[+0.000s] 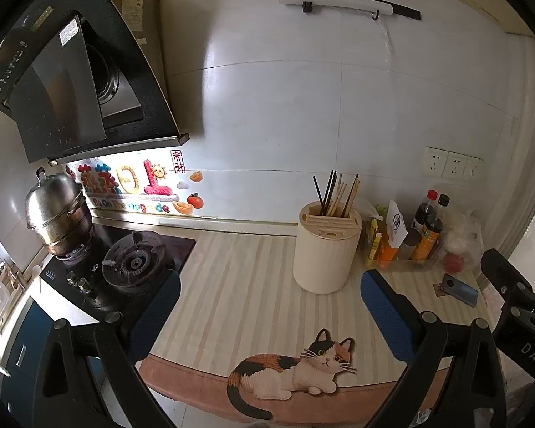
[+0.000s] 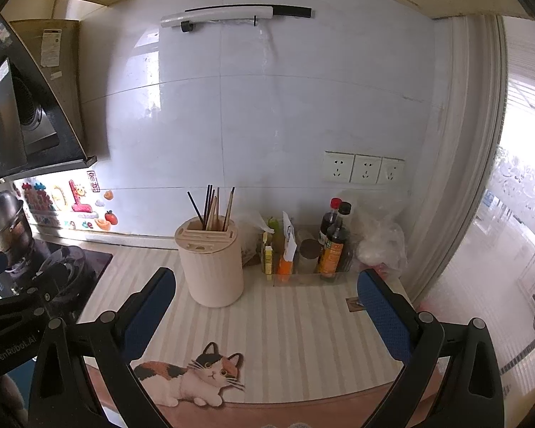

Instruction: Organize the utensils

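Both grippers are black plastic with blue textured pads on the fingers. The left gripper [image 1: 271, 306] and right gripper [image 2: 265, 306] show round silver screws at the linkage joints, lower frame. White lettering marks their bodies.

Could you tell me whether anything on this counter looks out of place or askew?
Mostly tidy. The chopsticks lean at mixed angles in the holder, and a phone lies loose on the mat near the bottles.
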`<state>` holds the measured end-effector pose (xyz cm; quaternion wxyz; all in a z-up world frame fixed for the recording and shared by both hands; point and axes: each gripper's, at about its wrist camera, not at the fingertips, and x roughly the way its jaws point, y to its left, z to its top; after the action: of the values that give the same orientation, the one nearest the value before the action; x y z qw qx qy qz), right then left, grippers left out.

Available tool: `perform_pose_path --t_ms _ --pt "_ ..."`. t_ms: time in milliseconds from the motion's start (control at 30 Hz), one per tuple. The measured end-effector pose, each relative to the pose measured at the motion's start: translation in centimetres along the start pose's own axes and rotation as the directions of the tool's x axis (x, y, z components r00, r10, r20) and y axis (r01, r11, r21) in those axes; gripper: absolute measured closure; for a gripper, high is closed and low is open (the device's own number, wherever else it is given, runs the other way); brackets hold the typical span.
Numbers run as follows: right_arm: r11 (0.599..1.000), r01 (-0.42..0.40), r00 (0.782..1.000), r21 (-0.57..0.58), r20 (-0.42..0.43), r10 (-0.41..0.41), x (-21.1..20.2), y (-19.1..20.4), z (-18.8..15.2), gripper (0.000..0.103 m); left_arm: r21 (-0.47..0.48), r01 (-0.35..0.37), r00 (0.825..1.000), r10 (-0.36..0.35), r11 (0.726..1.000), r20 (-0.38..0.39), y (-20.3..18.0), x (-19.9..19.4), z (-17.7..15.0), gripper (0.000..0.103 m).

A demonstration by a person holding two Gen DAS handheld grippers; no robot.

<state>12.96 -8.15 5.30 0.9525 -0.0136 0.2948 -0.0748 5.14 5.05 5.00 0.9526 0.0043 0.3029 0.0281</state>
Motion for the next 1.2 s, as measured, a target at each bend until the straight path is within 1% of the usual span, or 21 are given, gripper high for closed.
perform_pose_path --t_ms 1100,1200 --pt "1.000 -0.004 1.000 0.009 0.029 0.004 -4.0 -0.1 -1.3 0.000 0.003 0.005 1.000 -0.005 1.000 0.029 1.0 -3.3 -1.1 0.000" --pt "1.000 -0.003 0.999 0.011 0.034 0.002 -4.5 0.1 -1.4 0.000 0.001 0.025 0.999 -0.025 1.000 0.023 1.2 -3.3 -1.1 0.000"
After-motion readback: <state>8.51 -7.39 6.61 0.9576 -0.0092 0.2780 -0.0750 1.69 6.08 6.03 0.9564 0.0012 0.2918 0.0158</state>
